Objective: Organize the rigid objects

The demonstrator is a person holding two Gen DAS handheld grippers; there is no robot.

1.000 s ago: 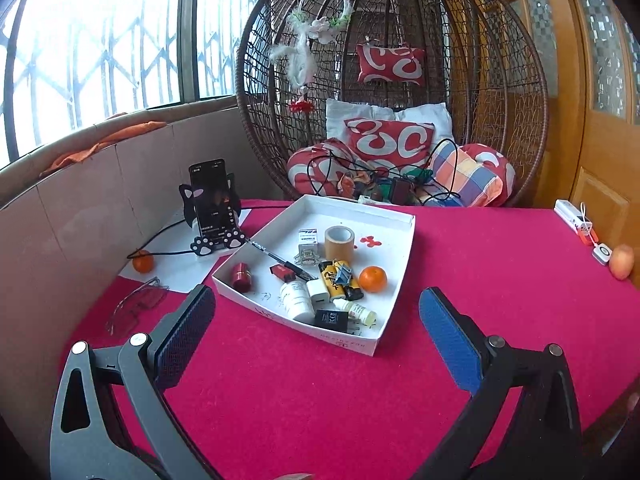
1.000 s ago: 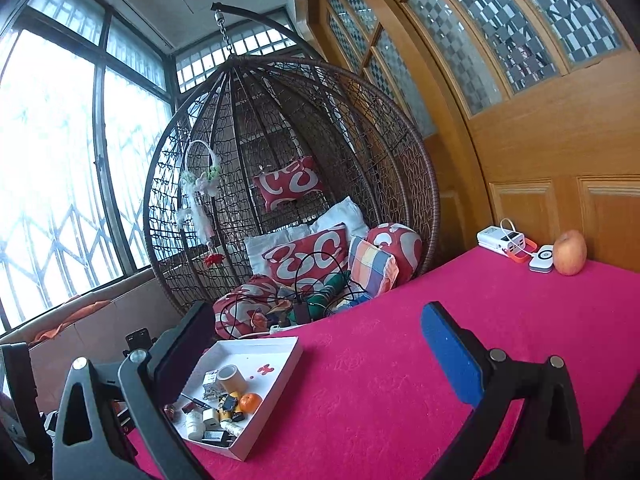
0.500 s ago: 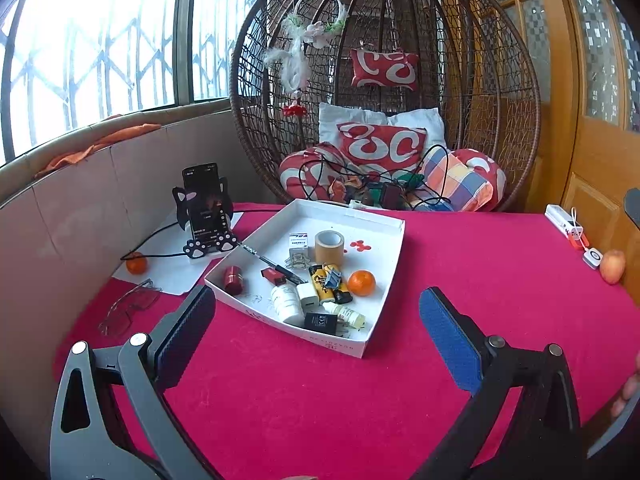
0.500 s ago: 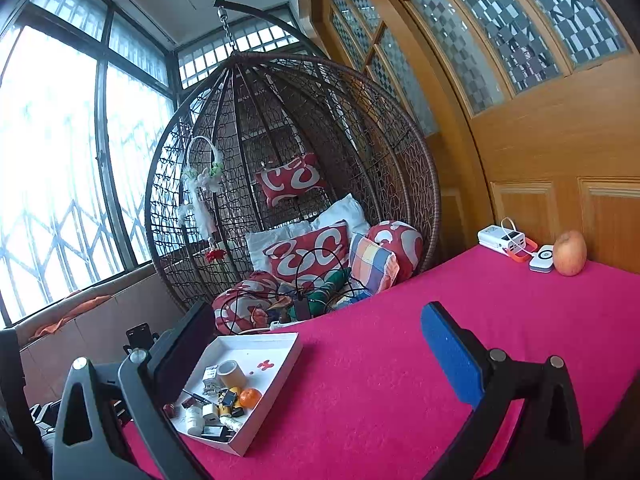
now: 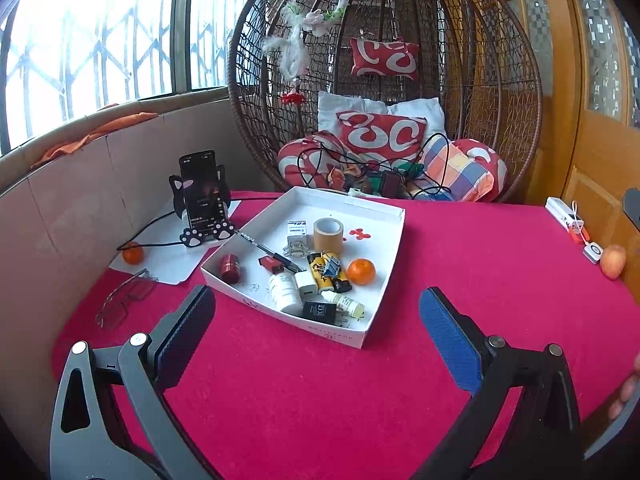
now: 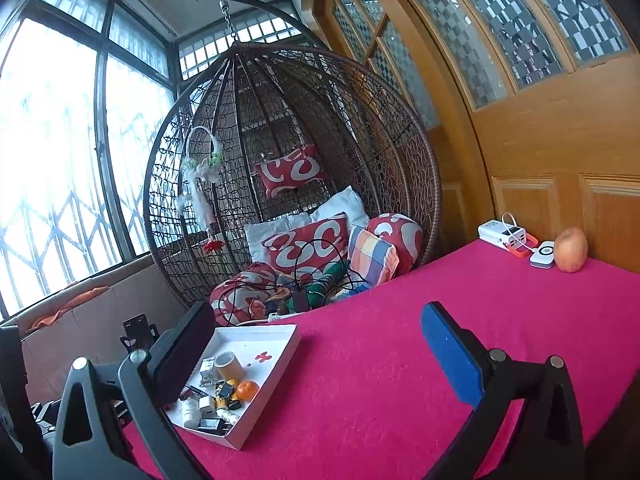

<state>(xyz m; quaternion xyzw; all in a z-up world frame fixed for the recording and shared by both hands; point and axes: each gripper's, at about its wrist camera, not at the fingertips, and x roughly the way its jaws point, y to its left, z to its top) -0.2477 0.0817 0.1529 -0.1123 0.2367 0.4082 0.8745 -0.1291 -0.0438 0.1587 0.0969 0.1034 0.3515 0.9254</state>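
Observation:
A white tray (image 5: 394, 248) sits on the red tablecloth ahead of my left gripper (image 5: 316, 320). It holds a tape roll (image 5: 328, 234), an orange (image 5: 361, 271), a white bottle (image 5: 284, 291), a red cylinder (image 5: 229, 268), a pen (image 5: 268, 250), a black box (image 5: 319, 311) and several other small items. The left gripper is open and empty, short of the tray's near edge. My right gripper (image 6: 316, 346) is open and empty, higher up, with the tray (image 6: 294, 346) at its lower left.
A phone on a stand (image 5: 202, 200), a small orange (image 5: 133, 253) and glasses (image 5: 124, 300) lie left of the tray. An apple (image 6: 571, 250) and a power bank (image 6: 502, 234) sit at the far right. A wicker hanging chair (image 5: 384, 80) with cushions stands behind the table.
The left gripper has pulled back a little, so the tray looks slightly farther and more centred. The right gripper has turned slightly, bringing more of the tray into view. Both stay open.

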